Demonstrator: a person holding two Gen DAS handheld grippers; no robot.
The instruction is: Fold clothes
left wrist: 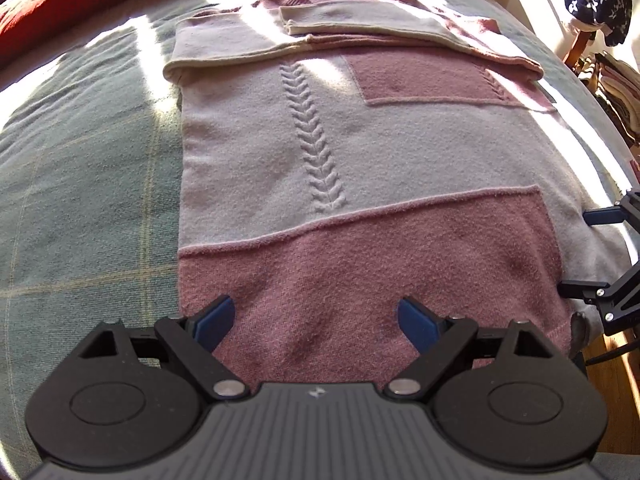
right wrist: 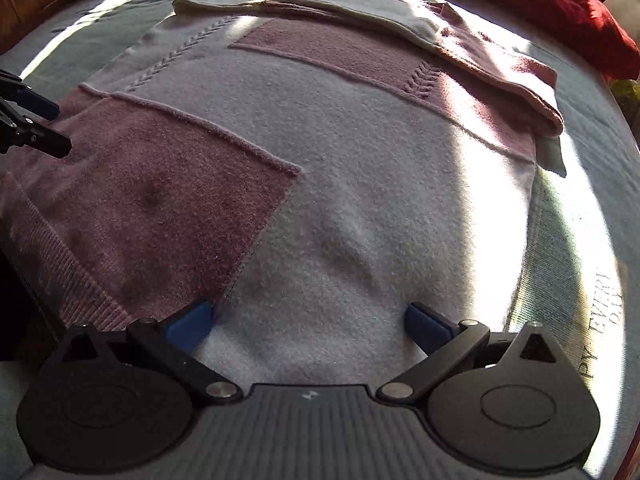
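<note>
Sunlit bed [left wrist: 80, 168] under a checked green blanket carries a sweater [left wrist: 360, 152]; both hand-held grippers, left [left wrist: 316, 320] and right [right wrist: 310, 324], hover released over its near hem.

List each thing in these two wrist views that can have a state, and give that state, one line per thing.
sweater: spread flat on the bed, body not yet folded
sleeves: both folded in across the chest
left gripper: open over the pink hem, holding nothing
right gripper: open over the pale hem, holding nothing
</note>
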